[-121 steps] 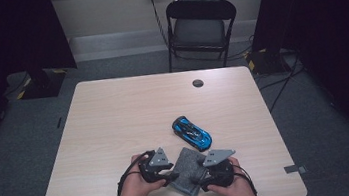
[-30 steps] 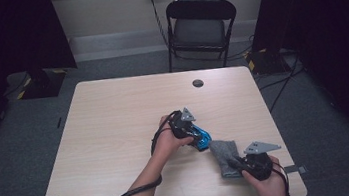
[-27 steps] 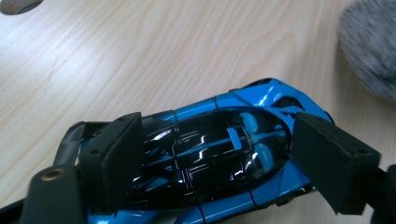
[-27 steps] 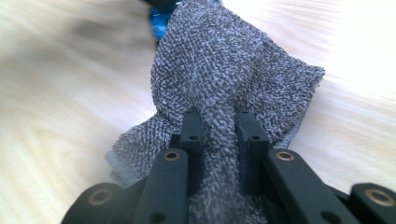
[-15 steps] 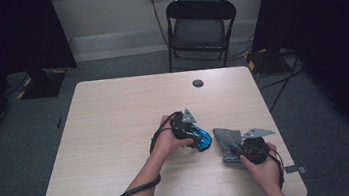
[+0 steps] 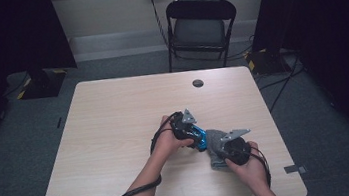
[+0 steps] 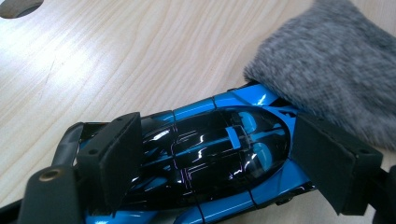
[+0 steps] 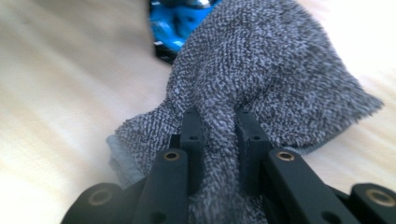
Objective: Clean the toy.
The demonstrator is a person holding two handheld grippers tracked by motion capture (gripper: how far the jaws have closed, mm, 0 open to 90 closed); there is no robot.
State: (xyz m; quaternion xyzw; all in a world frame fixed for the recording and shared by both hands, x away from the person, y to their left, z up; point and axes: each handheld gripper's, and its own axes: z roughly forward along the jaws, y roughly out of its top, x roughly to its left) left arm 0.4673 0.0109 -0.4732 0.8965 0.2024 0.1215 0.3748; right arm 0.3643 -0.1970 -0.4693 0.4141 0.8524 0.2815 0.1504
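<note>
A shiny blue and black toy car point(image 6: 199, 138) sits on the wooden table point(image 6: 115, 125), right of centre. My left gripper point(image 6: 193, 133) is shut on it, and in the left gripper view its pads point(image 7: 112, 158) press the car point(image 7: 210, 154) from both sides. A grey fluffy cloth point(image 6: 214, 147) lies just right of the car, its edge point(image 7: 327, 70) resting over one end of the car. My right gripper point(image 6: 221, 148) is shut on a fold of the cloth point(image 8: 261, 70), pinched between its jaws point(image 8: 218, 126). The car's blue end point(image 8: 180, 21) shows beyond the cloth.
A small dark round hole point(image 6: 198, 83) is in the table near the far edge. A black folding chair point(image 6: 201, 24) stands behind the table. Cables trail from both grippers toward the near edge. The table's left half is bare wood.
My right gripper has carried the cloth left and away from the near edge, up against the car. My left gripper has stayed in place on the car.
</note>
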